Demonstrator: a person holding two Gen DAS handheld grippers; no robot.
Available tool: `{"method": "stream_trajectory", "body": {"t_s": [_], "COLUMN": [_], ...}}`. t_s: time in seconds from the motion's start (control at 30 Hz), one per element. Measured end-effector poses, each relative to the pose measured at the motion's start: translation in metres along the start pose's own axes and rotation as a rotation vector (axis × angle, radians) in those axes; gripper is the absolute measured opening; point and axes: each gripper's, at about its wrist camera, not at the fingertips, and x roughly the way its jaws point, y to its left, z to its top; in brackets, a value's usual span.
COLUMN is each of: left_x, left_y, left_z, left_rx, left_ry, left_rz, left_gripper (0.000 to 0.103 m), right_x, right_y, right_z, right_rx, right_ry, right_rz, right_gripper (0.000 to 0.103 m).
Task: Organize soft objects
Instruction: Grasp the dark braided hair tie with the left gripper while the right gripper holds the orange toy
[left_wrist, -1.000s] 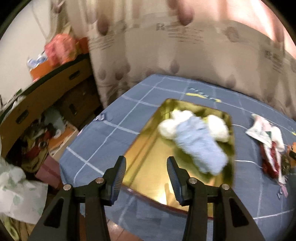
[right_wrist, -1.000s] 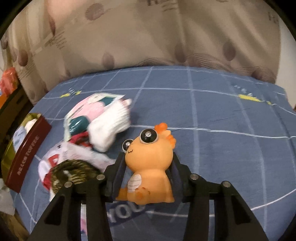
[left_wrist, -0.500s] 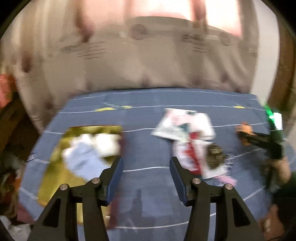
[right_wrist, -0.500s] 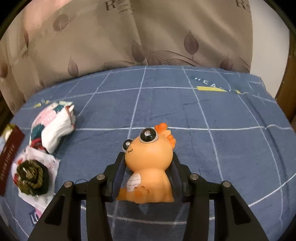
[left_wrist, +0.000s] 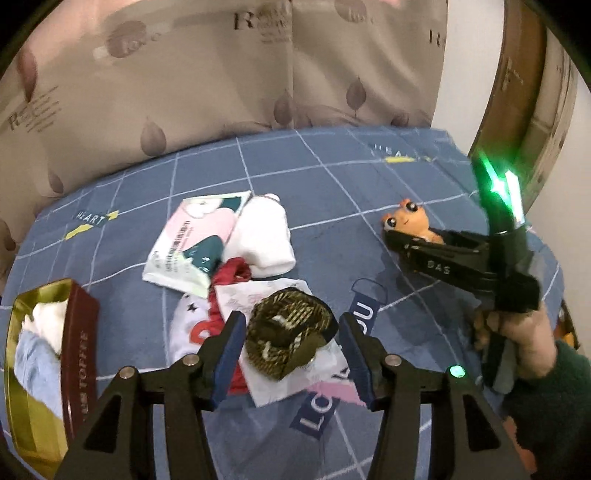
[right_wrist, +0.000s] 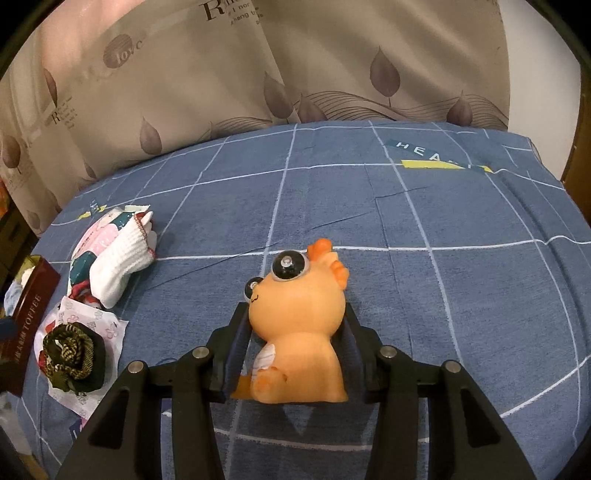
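Left gripper (left_wrist: 291, 354) jaws apart; right gripper (right_wrist: 295, 350) clamped.

"TOFFEE" printed on dark red tin (right_wrist: 31, 317) side wall. "HEART" printed on blue bedsheet (left_wrist: 90, 218), beside yellow stripe. "love" and large "R" printed on curtain (right_wrist: 122, 55). "BAS" marked on right gripper (left_wrist: 438, 266) finger.

The toy (right_wrist: 299, 325) looks like smooth, slightly glossy orange plastic or rubber with shiny black eyes, and the black gripper (right_wrist: 295, 354) arms around it look matt plastic with bright metal screw heads. The bed cover (right_wrist: 406, 229) is matt blue woven cloth, and the curtain (right_wrist: 258, 66) at 12 o'clock is smooth beige fabric. At 9 o'clock the sock (left_wrist: 264, 236) is ribbed white knit, the olive roll (left_wrist: 290, 334) is coarse knit, the packet (left_wrist: 188, 243) is glossy, and the tin (left_wrist: 79, 354) has a shiny gold metal inside.
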Motion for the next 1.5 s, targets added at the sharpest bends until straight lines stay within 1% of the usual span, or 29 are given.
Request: {"method": "stream_trajectory", "body": {"t_s": [0.17,0.27,0.33,0.4,0.53,0.57,0.63,0.67,0.7,0.8,0.9,1.03,1.27,1.5], "left_x": [0.023,0.038,0.043,0.046,0.052,0.052,0.051,0.05,0.049,0.045,0.039,0.031,0.019,0.007], "left_y": [-0.013,-0.016,-0.015,-0.014,-0.008,-0.005,-0.002,0.001,0.002,0.002,-0.003,-0.005,0.0,0.006], "left_z": [0.007,0.008,0.007,0.004,-0.003,-0.005,-0.007,-0.008,-0.008,-0.007,-0.006,-0.005,-0.003,-0.004], "left_rx": [0.058,0.056,0.056,0.064,0.064,0.057,0.036,0.021,0.019,0.021,0.037,0.04,0.014,0.005], "left_ry": [0.036,0.063,0.071,0.074,0.088,0.084,0.071,0.063,0.06,0.059,0.036,0.02,0.007,-0.009], "left_rz": [0.019,0.036,0.038,0.056,0.063,0.052,0.038,0.025,0.024,0.014,0.011,-0.005,-0.053,-0.058], "left_gripper": [0.054,0.054,0.054,0.054,0.054,0.054,0.053,0.051,0.039,0.033,0.026,0.023,0.023,0.023], "right_x": [-0.001,0.0,0.0,0.0,0.001,0.001,0.001,0.001,0.001,0.001,0.001,0.001,0.001,0.001], "right_y": [-0.002,-0.004,-0.007,-0.007,-0.009,-0.009,-0.009,-0.009,-0.009,-0.009,-0.009,-0.009,-0.009,-0.009], "right_z": [-0.001,0.0,0.0,0.0,0.0,0.0,0.001,0.001,0.001,0.0,0.0,0.0,0.001,0.001], "right_rx": [0.017,0.031,0.038,0.043,0.05,0.052,0.052,0.053,0.053,0.053,0.052,0.056,0.056,0.055], "right_ry": [0.001,0.003,0.003,0.004,0.008,0.008,0.008,0.008,0.008,0.008,0.008,0.01,0.011,0.011], "right_rz": [0.018,0.037,0.045,0.051,0.064,0.065,0.066,0.067,0.067,0.066,0.066,0.072,0.072,0.071], "right_gripper": [0.043,0.043,0.043,0.043,0.043,0.043,0.043,0.043,0.043,0.043,0.044,0.044,0.044,0.044]}}
